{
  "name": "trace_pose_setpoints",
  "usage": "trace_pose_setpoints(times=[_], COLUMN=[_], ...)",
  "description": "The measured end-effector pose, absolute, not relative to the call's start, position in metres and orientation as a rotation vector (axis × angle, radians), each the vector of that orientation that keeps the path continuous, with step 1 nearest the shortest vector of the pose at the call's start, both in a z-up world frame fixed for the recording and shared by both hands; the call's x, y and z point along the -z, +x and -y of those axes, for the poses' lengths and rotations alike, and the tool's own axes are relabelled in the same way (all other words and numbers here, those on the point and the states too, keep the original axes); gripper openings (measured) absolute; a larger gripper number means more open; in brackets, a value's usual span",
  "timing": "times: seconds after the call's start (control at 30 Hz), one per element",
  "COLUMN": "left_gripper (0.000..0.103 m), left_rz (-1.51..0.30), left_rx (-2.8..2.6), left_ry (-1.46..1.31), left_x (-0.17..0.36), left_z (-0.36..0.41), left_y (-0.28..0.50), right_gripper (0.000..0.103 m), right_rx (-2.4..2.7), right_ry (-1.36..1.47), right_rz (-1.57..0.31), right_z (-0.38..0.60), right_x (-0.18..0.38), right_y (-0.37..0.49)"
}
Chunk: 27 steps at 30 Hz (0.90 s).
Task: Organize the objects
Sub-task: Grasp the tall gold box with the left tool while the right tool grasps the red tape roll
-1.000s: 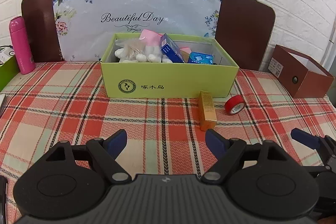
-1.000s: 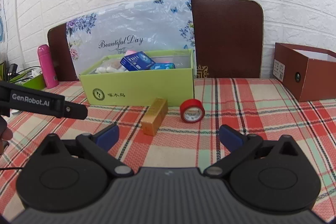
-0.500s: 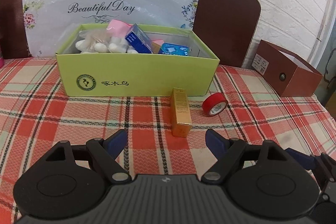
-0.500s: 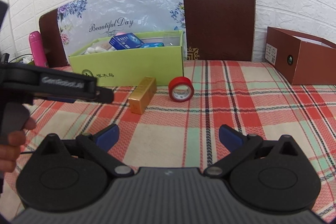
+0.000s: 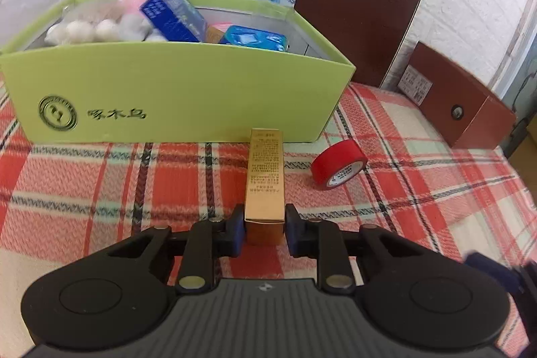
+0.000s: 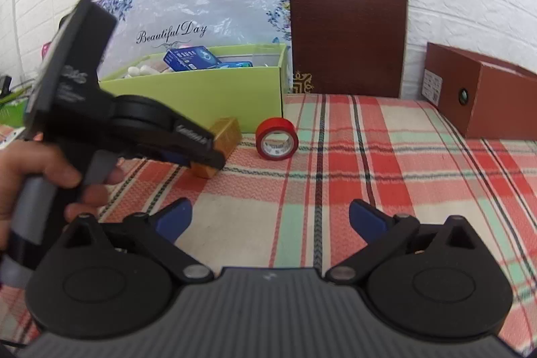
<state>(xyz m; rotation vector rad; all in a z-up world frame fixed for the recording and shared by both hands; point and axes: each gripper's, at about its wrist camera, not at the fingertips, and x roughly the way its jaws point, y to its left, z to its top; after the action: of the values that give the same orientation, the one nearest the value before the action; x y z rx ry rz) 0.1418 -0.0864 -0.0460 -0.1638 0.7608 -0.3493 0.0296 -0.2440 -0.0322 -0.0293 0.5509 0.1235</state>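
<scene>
A long gold box lies on the plaid tablecloth in front of the green storage box. My left gripper is shut on the near end of the gold box, which still rests on the cloth. A red tape roll stands just right of it. In the right wrist view the left gripper grips the gold box, with the red tape roll to its right. My right gripper is open and empty, above the cloth, short of the tape.
The green box holds cotton balls, blue packets and a pink item. A brown open box stands at the right. A brown board and a floral bag lean against the brick wall behind.
My left gripper moved forward to the gold box and closed on its near end. The right gripper stayed open and shifted slightly nearer the tape.
</scene>
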Motion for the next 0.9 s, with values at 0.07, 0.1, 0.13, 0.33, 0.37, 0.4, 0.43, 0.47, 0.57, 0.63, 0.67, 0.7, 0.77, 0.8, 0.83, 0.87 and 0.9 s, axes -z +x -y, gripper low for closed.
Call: trace_pose_setpoints(times=[0.07,0.1,0.13,0.33,0.37,0.4,0.43,0.47,0.57,0.63,0.67,0.7,0.77,0.8,0.83,0.87,0.9], left_gripper=[0.025,0.025,0.025,0.025,0.025,0.025,0.025,0.025,0.025,0.025,0.026,0.029,0.037,0.043,0.045,0.045,0.045], left_rz=[-0.754,-0.745,-0.739,-0.759,-0.761,-0.764,-0.769,-0.774,-0.777,-0.775,-0.772,-0.769,-0.765,-0.763,-0.76,-0.757,-0.757], left_rx=[0.342,0.335,0.325,0.269,0.266,0.261,0.255,0.253,0.247,0.242,0.241,0.239,0.229,0.221,0.213,0.208,0.207], left_ry=[-0.17,-0.162,-0.149,-0.151,-0.148,-0.145,-0.142,-0.138,-0.144,-0.138,-0.134,-0.132,-0.132,-0.132,-0.131,-0.127,-0.123], left_x=[0.043,0.041,0.039,0.038,0.039,0.04,0.041,0.042,0.043,0.042,0.042,0.042,0.041,0.041,0.041,0.041,0.04], left_z=[0.076,0.072,0.067,0.036,0.034,0.033,0.032,0.031,0.031,0.034,0.035,0.036,0.036,0.037,0.037,0.037,0.037], left_y=[0.131,0.124,0.117,0.086,0.084,0.083,0.082,0.082,0.083,0.084,0.085,0.086,0.09,0.092,0.094,0.096,0.098], right_gripper=[0.093,0.089,0.087,0.079,0.077,0.066,0.045,0.046,0.046,0.046,0.046,0.046,0.046,0.046,0.046,0.046,0.046], right_rx=[-0.124,-0.123,-0.123,-0.138,-0.141,-0.143,-0.143,-0.139,-0.153,-0.164,-0.17,-0.179,-0.194,-0.199,-0.203,-0.208,-0.214], right_ry=[-0.051,-0.05,-0.044,-0.026,-0.019,-0.015,-0.011,0.002,0.034,0.037,0.044,0.059,0.098,0.111,0.12,0.131,0.143], right_rz=[-0.561,-0.568,-0.574,-0.568,-0.57,-0.58,-0.601,-0.617,-0.608,-0.616,-0.619,-0.619,-0.618,-0.614,-0.614,-0.616,-0.618], right_z=[0.244,0.244,0.245,0.242,0.242,0.241,0.241,0.242,0.244,0.243,0.243,0.243,0.245,0.245,0.244,0.244,0.243], right_x=[0.036,0.037,0.039,0.046,0.046,0.048,0.048,0.048,0.047,0.047,0.047,0.047,0.048,0.048,0.048,0.048,0.048], right_y=[0.05,0.061,0.073,0.132,0.138,0.144,0.148,0.149,0.134,0.117,0.108,0.099,0.082,0.075,0.069,0.063,0.058])
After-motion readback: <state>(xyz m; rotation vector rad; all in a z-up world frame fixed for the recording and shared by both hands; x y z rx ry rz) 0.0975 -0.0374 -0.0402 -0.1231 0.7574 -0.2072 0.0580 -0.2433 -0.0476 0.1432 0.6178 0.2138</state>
